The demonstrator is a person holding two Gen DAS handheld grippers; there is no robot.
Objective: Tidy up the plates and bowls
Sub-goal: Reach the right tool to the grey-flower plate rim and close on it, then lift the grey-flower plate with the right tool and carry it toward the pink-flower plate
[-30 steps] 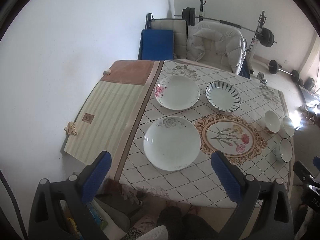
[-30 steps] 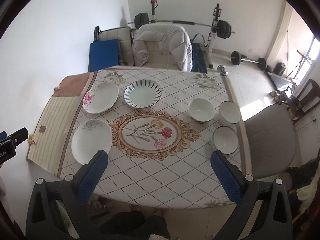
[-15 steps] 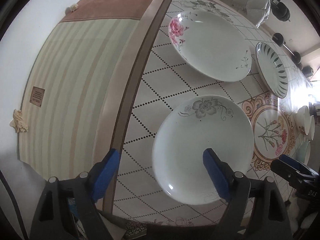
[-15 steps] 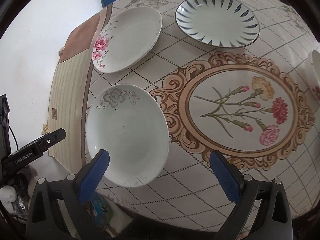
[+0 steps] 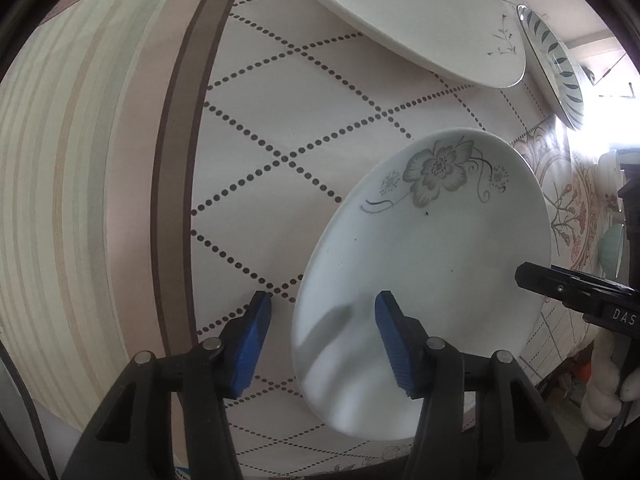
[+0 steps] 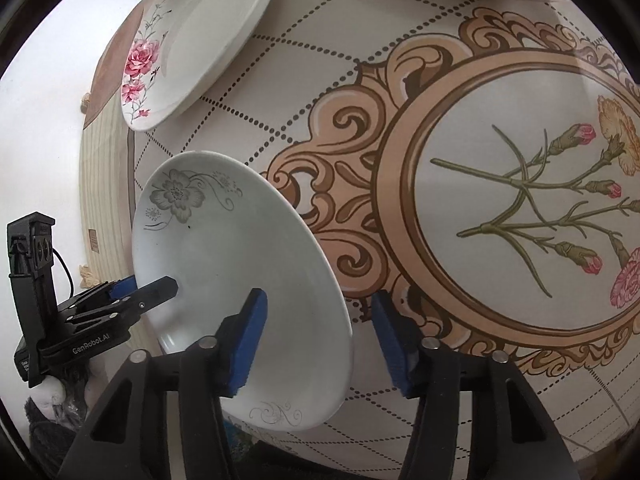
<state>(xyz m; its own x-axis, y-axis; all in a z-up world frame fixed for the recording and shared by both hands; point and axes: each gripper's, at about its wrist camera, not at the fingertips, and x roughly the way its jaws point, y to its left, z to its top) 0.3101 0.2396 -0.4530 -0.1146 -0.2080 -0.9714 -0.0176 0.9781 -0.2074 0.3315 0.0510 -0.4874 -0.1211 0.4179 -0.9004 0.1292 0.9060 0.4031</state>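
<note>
— Both grippers have dropped right down to the grey-flower plate (image 5: 432, 240) since a second ago.

— Anything on it?

— Nothing. It sits at the tablecloth's (image 5: 304, 92) near edge. The left gripper (image 5: 322, 312) straddles its left rim, the right gripper (image 6: 318, 312) its right rim; jaws have just been closing, pads not yet pressing.

— Around it?

— The rose plate (image 6: 200, 36) behind, also bare, and a striped plate (image 5: 554, 64) beyond.

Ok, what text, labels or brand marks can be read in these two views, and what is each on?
"GenRobot.AI": on the left gripper body, right wrist view.
"DAS", cut off at the frame edge: on the right gripper, left wrist view.
Small brown label on the striped mat: too small to read.
</note>
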